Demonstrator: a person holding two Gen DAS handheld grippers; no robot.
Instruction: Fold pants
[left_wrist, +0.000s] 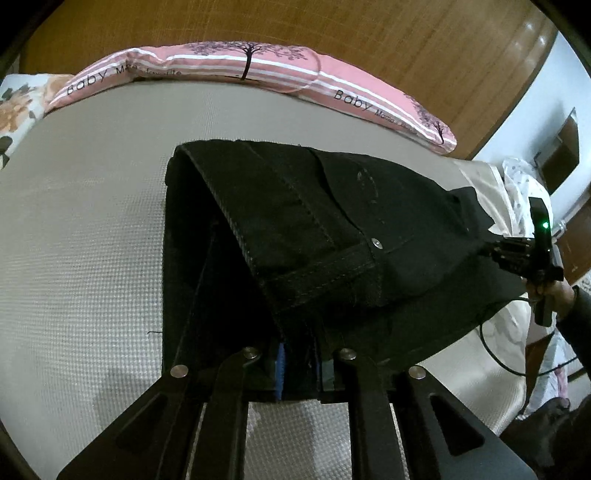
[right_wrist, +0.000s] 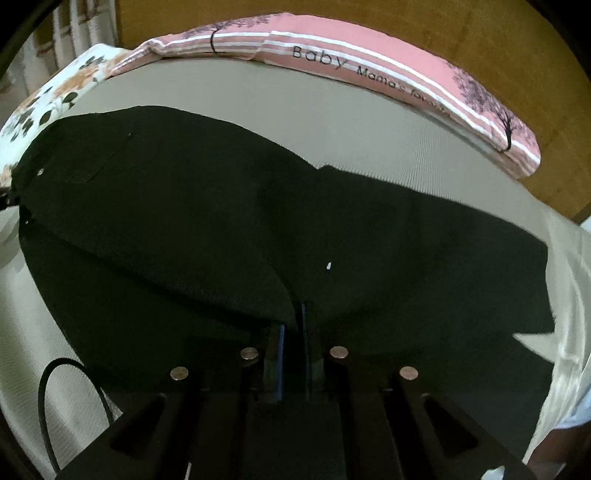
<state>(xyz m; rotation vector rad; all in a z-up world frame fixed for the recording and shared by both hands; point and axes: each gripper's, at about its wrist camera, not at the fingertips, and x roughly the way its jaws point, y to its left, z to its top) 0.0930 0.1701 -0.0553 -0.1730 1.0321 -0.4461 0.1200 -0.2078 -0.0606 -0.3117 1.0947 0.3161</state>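
The black pants hang in a folded span over the beige bed mat, held up at both ends. In the left wrist view their waistband and a metal rivet face me. My left gripper is shut on the waistband end, with dark cloth between its blue pads. At that view's right edge my right gripper pinches the far corner, held by a hand. In the right wrist view the pants fill the middle, and the right gripper is shut on a fold of them.
A pink striped pillow lies along the wooden headboard. A floral pillow sits at the far left corner. A black cable loops near the bed's edge. White bedding is bunched at right.
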